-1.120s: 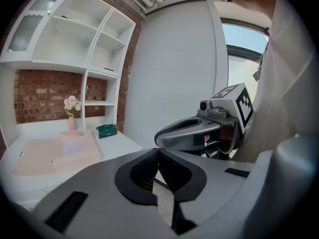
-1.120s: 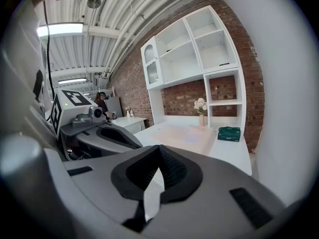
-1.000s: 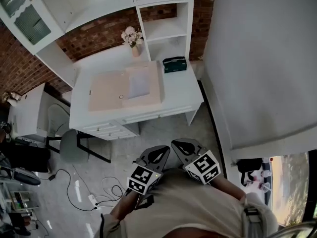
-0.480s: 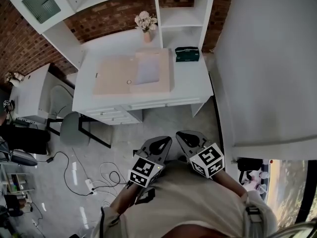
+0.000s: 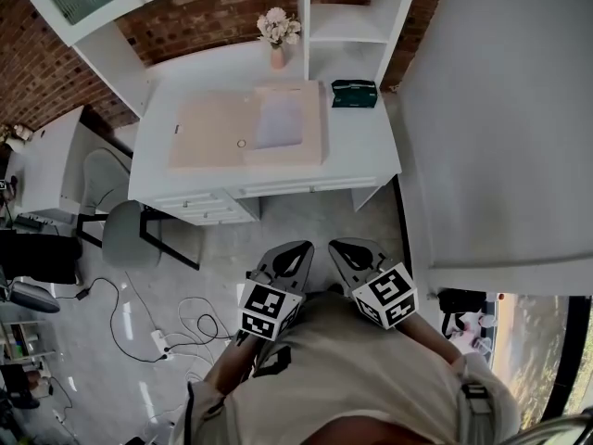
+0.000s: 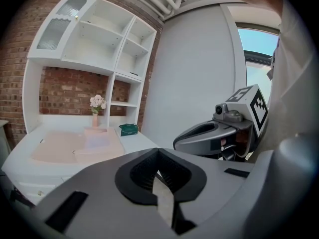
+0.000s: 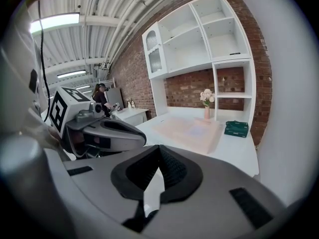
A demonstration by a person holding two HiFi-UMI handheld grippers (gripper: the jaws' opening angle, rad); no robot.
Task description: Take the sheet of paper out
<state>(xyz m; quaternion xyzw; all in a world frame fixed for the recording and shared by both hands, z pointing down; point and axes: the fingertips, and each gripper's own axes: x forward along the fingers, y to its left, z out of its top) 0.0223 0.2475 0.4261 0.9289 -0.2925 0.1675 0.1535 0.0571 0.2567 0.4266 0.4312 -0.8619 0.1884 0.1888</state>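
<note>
far ahead, the sheet [image 5: 281, 120] is seen flat on the folder [image 5: 208, 133] on the desk [image 5: 371, 151], well apart from the left gripper [image 5: 295, 253], judged marginally nearer, and the right gripper [image 5: 345, 251], both clenched on nothing.

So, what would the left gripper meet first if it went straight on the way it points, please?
Probably the white desk, near its front right corner; the way looks free, though depth is unclear.

The pale sheet [image 5: 281, 120] on the white desk [image 5: 366, 156] is too small to make out. Shelves [image 5: 357, 12] behind the desk run off the top edge.
</note>
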